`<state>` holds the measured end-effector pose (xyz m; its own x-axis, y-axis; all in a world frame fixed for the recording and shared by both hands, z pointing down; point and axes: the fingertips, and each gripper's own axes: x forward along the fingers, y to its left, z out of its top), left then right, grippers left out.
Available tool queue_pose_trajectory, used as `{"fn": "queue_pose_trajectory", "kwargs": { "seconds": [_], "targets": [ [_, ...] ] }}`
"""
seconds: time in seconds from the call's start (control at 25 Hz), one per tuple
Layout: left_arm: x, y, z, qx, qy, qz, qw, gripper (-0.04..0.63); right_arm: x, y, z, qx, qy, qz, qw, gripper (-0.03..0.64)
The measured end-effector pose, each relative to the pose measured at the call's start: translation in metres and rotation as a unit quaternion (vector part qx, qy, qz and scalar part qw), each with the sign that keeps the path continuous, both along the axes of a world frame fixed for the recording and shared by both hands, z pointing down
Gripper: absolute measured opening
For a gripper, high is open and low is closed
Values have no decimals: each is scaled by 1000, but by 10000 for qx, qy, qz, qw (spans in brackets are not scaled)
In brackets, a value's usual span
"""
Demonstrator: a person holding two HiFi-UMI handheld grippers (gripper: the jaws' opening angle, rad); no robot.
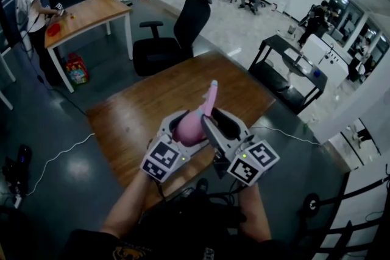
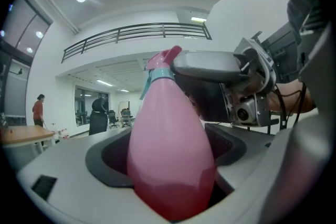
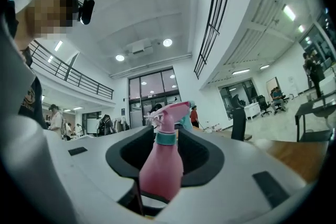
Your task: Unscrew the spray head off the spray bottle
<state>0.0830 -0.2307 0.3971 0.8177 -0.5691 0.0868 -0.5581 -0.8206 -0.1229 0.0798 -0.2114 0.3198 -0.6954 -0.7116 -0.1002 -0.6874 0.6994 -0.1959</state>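
Note:
A pink spray bottle (image 1: 192,126) with a teal collar (image 3: 167,138) and a pink spray head (image 1: 211,96) is held up in the air over a wooden table (image 1: 146,106). My left gripper (image 1: 183,128) is shut on the bottle's wide body (image 2: 170,155), which fills the space between its jaws. My right gripper (image 1: 216,126) comes in from the right at the bottle's upper part. In the right gripper view the bottle (image 3: 160,168) stands between the jaws with a gap on each side, so that gripper is open. One right finger (image 2: 210,66) lies beside the spray head (image 2: 161,62).
A black office chair (image 1: 180,30) stands at the table's far edge. A second wooden table (image 1: 91,12) with people beside it is at the back left, a black desk (image 1: 286,61) at the right. A white cable (image 1: 61,155) runs over the floor at the left.

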Motion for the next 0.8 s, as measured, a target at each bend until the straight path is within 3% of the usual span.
{"fn": "queue_pose_trajectory", "kwargs": {
  "seconds": [0.36, 0.6, 0.8],
  "targets": [
    [-4, -1, 2, 248, -295, -334, 9987, 431, -7, -5, 1, -22, 98, 182, 9998, 135],
    [-2, 9, 1, 177, -255, 63, 9995, 431, -6, 2, 0, -4, 140, -84, 9999, 130],
    [1, 16, 0, -36, -137, 665, 9977, 431, -7, 5, -2, 9, 217, -368, 9991, 130]
  ]
}}
